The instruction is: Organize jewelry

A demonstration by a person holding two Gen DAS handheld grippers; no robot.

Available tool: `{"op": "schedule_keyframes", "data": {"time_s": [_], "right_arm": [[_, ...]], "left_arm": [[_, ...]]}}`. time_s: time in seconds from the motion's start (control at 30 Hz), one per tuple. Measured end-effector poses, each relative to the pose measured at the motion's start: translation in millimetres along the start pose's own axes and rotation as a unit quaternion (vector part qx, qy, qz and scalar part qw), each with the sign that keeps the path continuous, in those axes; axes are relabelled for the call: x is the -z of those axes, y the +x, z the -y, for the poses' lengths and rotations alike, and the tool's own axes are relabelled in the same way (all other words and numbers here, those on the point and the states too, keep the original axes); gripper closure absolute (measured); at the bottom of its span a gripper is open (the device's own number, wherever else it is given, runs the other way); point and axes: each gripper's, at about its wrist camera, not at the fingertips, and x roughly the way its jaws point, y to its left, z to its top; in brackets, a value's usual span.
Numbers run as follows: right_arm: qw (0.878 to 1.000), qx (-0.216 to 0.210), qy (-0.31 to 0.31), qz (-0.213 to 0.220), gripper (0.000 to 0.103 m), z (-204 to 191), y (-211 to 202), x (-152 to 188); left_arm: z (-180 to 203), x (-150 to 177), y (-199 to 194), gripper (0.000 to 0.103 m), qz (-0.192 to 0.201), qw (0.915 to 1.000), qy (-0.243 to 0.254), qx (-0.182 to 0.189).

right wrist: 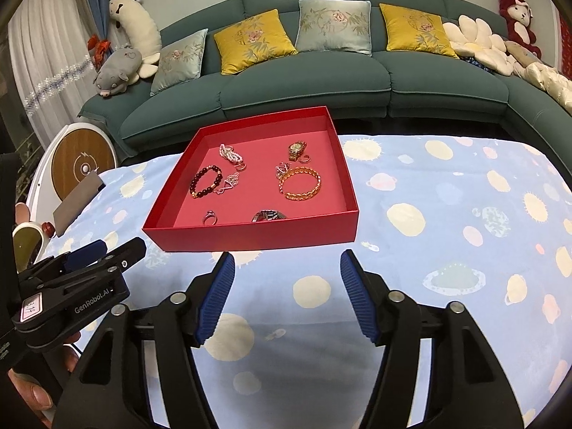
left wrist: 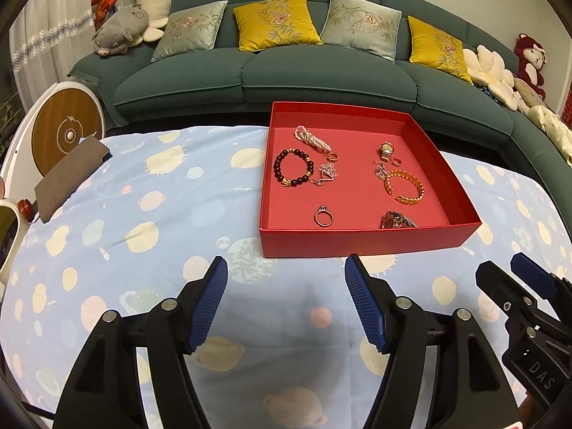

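Observation:
A shallow red tray (left wrist: 357, 241) (right wrist: 250, 239) sits on the blue spotted cloth and holds several jewelry pieces: a dark bead bracelet (left wrist: 294, 167) (right wrist: 205, 181), a pearl bracelet (left wrist: 311, 138) (right wrist: 231, 153), a gold bangle (left wrist: 405, 186) (right wrist: 301, 183), a gold watch (left wrist: 386, 151) (right wrist: 296, 150), a ring (left wrist: 324, 217) (right wrist: 210, 217), a silver chain piece (left wrist: 327, 173) and a dark ornate piece (left wrist: 397, 220) (right wrist: 270, 215). My left gripper (left wrist: 286, 271) is open and empty, just short of the tray's near wall. My right gripper (right wrist: 287, 268) is open and empty, also before the near wall.
A grey-brown flat pouch (left wrist: 69, 177) (right wrist: 77, 202) lies at the cloth's left edge beside a round white-and-wood device (left wrist: 66, 134). A green sofa (left wrist: 321, 78) with cushions and plush toys stands behind the table. Each gripper shows at the edge of the other's view.

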Motion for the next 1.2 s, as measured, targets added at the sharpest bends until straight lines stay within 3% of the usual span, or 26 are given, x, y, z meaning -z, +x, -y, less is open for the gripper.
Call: {"op": "schedule_keyframes", "data": {"time_s": [0.2,0.67,1.2], "right_arm": [[1.0,0.006,-0.021,-0.005,0.04,-10,5,6],[0.999,0.025,-0.037,0.0,0.039,-18,3,11],[0.999,0.026,-0.036,0.004,0.039,-19,1,13]], "left_arm": [[11,5,-2,0.032,0.006,0.9998,0.02,-0.005],[11,8,-1,0.031,0.017,0.9989,0.01,-0.041],[10,9,-3,0.031,0.022,0.9988,0.011,-0.043]]}}
